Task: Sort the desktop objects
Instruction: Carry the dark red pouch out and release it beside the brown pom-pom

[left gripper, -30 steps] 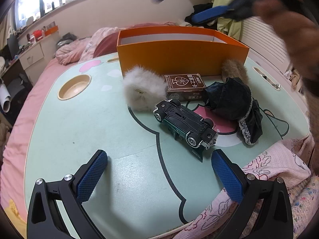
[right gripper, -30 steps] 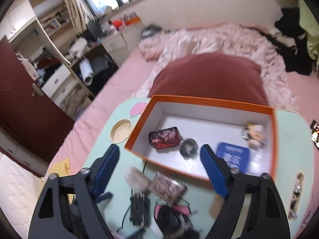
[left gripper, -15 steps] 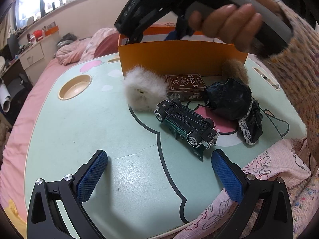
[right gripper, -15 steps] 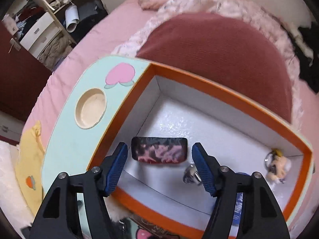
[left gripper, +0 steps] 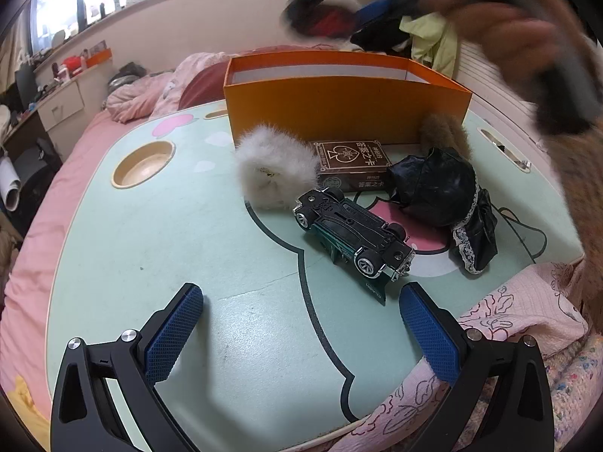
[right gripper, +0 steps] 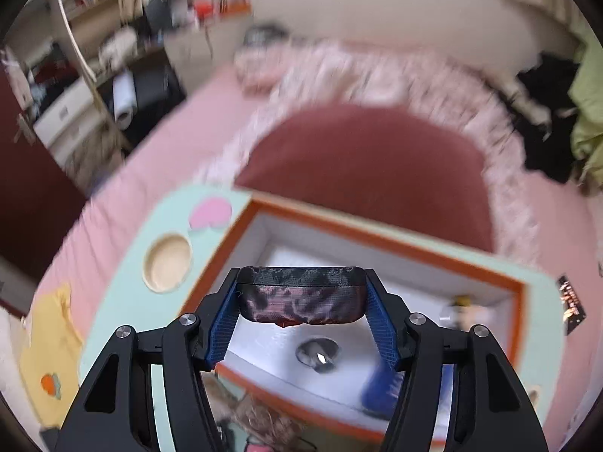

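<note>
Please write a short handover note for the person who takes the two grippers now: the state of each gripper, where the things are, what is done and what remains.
Right gripper: shut on a red-and-black patterned case, held above the orange box.
Left gripper: open, holds nothing, low over the near part of the green table.
In the box: a small metal piece, a blue item, a small figure.
On the table in front of the box: white fluffy ball, card box, upside-down toy car, black lace-trimmed bundle, brown furry item.
Left: these five are unsorted; where the case should go is not clear.
</note>
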